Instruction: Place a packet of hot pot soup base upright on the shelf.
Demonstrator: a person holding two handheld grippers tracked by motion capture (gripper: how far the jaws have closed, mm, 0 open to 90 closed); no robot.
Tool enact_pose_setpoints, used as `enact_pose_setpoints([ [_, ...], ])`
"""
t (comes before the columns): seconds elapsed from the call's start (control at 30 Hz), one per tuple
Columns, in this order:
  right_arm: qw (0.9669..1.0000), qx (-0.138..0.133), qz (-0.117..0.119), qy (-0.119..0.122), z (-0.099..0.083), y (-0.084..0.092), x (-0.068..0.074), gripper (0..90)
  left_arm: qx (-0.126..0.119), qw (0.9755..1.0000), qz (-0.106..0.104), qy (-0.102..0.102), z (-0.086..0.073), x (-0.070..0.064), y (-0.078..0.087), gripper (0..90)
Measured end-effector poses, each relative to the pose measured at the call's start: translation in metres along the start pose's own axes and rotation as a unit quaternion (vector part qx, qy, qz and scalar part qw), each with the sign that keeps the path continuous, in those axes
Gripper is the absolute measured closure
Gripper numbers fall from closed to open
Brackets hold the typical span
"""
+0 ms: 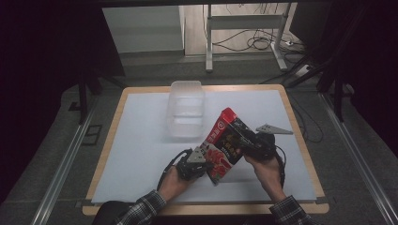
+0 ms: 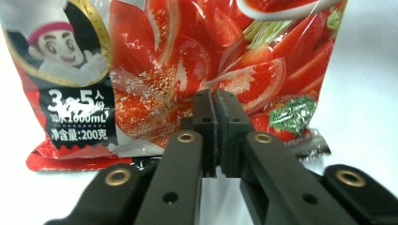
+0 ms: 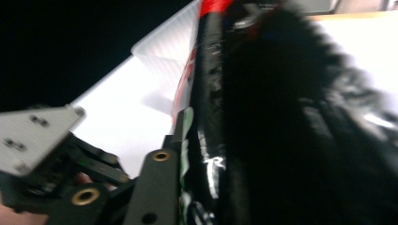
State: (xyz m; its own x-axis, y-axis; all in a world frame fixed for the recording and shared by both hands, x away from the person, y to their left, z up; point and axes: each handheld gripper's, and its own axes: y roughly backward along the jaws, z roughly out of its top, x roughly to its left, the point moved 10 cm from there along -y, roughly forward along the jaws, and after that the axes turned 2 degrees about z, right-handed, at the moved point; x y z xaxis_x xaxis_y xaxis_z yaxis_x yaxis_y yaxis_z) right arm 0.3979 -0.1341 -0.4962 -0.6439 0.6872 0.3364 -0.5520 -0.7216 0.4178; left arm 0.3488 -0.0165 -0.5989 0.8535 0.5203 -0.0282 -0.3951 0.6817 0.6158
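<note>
Item: red and black food pouch [image 1: 225, 143], printed with tomatoes, a cartoon chef and Chinese text. It is held tilted above the near middle of the desk [image 1: 141, 140], its red top edge pointing up and away toward the container, its lower end near the person's hands.

Left gripper [image 1: 199, 161]: at the pouch's lower left corner. In the left gripper view its jaws stand pressed nearly together on the pouch's bottom edge [image 2: 155, 70], clenched on the seam just below the tomato print.

Right gripper [image 1: 251, 140]: at the pouch's right side, a grey three-cornered plate [image 1: 273, 129] on top. No gap shows between its jaws in the high view; the right gripper view, blurred, shows the pouch [image 3: 206, 93] edge-on against the one sharp jaw, so it is grasping the pouch.

Clear plastic container [image 1: 186, 108]: empty, rectangular, standing on the far middle of the desk, just beyond the pouch's top edge and apart from it.

Person: checked sleeves [image 1: 148, 206] enter from the near edge.
</note>
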Motion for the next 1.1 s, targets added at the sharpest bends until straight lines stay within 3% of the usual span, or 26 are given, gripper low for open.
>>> enact_pose_setpoints([
  [0.1, 0.9998, -0.009, 0.011, -0.013, 0.007, -0.001, 0.002, 74.1, 0.009, 0.9999, -0.006, -0.008, -0.001, 0.0, 0.004, 76.2],
  [0.17, 0.9997, -0.012, 0.016, -0.016, 0.011, 0.0, 0.004, 74.5, -0.002, 0.9999, -0.002, -0.013, 0.003, -0.001, 0.008, 73.1],
  [0.37, 0.9995, -0.017, 0.026, -0.013, 0.022, 0.002, 0.011, 74.4, -0.039, 0.9992, -0.008, 0.005, 0.012, -0.001, 0.022, 61.2],
  [0.57, 0.9993, -0.017, 0.028, -0.021, 0.028, 0.003, 0.01, 74.3, -0.054, 0.9984, -0.007, 0.013, 0.012, 0.001, 0.033, 50.7],
  [0.77, 0.9982, -0.022, 0.037, -0.041, 0.036, 0.004, 0.006, 73.5, -0.05, 0.9987, 0.0, 0.01, 0.008, 0.001, 0.038, 39.7],
  [0.9, 0.998, -0.029, 0.036, -0.042, 0.043, 0.006, 0.003, 73.0, -0.045, 0.999, 0.008, -0.003, 0.004, -0.002, 0.043, 33.5],
  [1.1, 0.997, -0.041, 0.039, -0.054, 0.056, 0.013, -0.003, 73.1, -0.041, 0.999, 0.018, -0.003, -0.004, -0.007, 0.052, 26.8],
])
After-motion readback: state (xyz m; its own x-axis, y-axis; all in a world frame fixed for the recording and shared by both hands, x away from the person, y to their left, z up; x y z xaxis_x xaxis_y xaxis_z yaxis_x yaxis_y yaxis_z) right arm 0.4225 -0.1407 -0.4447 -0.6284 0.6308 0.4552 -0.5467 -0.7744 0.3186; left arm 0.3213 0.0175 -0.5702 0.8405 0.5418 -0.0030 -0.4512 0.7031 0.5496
